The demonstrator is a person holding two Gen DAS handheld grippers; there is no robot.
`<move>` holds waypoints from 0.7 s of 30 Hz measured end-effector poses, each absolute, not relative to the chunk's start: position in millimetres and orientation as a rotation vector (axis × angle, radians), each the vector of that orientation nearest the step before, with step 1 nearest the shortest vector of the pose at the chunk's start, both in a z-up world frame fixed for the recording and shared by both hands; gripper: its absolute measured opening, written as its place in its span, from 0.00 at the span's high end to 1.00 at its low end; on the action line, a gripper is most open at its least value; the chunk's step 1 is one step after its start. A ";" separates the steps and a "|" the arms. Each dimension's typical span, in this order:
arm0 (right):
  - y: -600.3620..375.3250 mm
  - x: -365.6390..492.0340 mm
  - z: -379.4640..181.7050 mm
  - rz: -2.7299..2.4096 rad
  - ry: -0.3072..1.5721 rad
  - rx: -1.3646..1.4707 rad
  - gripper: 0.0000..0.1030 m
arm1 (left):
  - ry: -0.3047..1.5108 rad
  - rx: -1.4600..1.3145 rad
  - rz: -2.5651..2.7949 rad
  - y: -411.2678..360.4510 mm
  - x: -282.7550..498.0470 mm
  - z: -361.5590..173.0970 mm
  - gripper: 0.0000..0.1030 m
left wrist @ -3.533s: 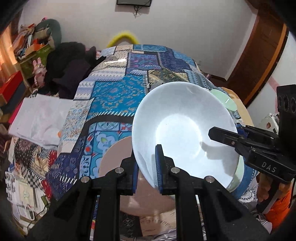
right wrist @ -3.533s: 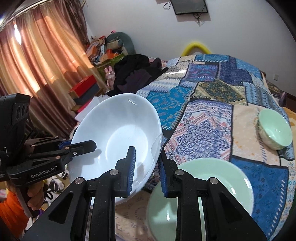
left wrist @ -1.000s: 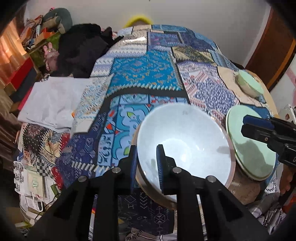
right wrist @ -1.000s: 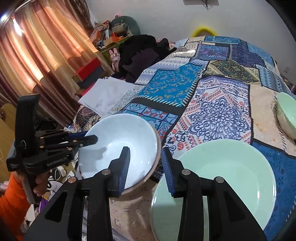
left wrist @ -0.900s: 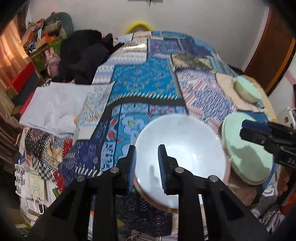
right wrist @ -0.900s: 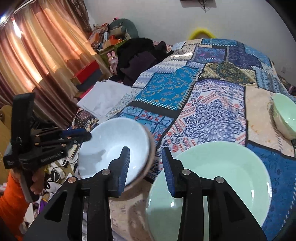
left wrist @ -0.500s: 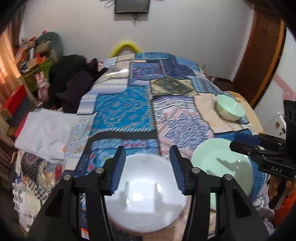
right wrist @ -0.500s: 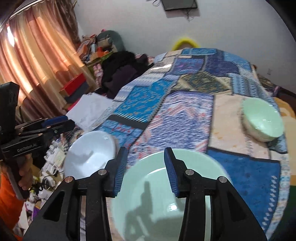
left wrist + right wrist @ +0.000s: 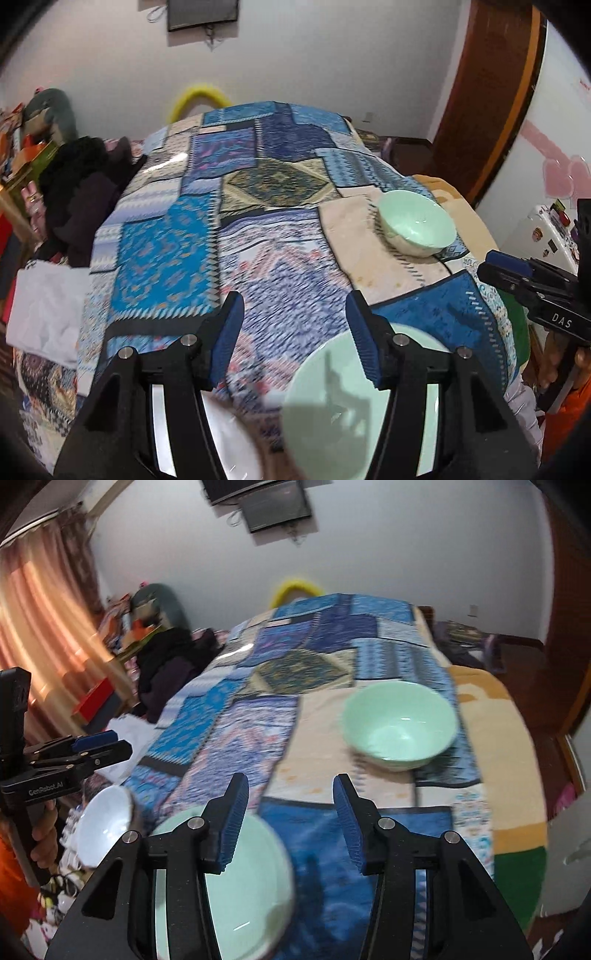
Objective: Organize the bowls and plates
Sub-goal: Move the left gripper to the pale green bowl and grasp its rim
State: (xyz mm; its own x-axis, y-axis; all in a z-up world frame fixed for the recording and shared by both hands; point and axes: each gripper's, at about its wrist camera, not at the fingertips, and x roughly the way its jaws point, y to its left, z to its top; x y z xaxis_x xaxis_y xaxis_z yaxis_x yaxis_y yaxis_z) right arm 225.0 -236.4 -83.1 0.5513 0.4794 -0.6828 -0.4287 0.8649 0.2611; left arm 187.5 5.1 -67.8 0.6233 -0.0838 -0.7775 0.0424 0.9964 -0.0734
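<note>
The left gripper is seen at the bottom centre of the left wrist view with its jaws set wide apart; they have just been opening, and nothing is held between them. Beneath it, at the lower left edge of that view, part of the white bowl is visible, blurred, with a brown rim of something under it that cannot be made out clearly. In the right wrist view the same white bowl is shown at the lower left, just below the left gripper, which is gripped by a hand in an orange sleeve.

The right gripper is placed at the bottom centre of its own view, its jaws moderately parted and empty; they too have just been opening. The pale green plate lies under its left finger, at the near edge of the patchwork bedspread. In the left wrist view the green plate is found at the bottom, right of centre, partly covered by the gripper's right finger.

A small green bowl stands upright on a beige patch in the right half of the right wrist view, well apart from the plate; in the left wrist view this bowl sits in the upper right. The right gripper enters that view from the right edge.
</note>
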 end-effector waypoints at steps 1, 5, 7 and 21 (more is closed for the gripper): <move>-243.5 229.6 -84.7 0.523 0.831 0.074 0.57 | 0.901 -0.046 -0.081 -1.1 195.3 -69.7 0.45; -267.3 246.5 -91.7 0.469 0.841 0.093 0.57 | 0.927 -0.040 -0.107 -21.0 223.6 -78.6 0.44; -277.0 256.7 -96.5 0.443 0.849 0.104 0.57 | 0.948 -0.045 -0.129 -29.1 237.7 -84.5 0.44; -300.1 335.2 -144.6 0.334 0.925 0.133 0.57 | 1.050 0.006 -0.188 -73.8 327.0 -130.6 0.44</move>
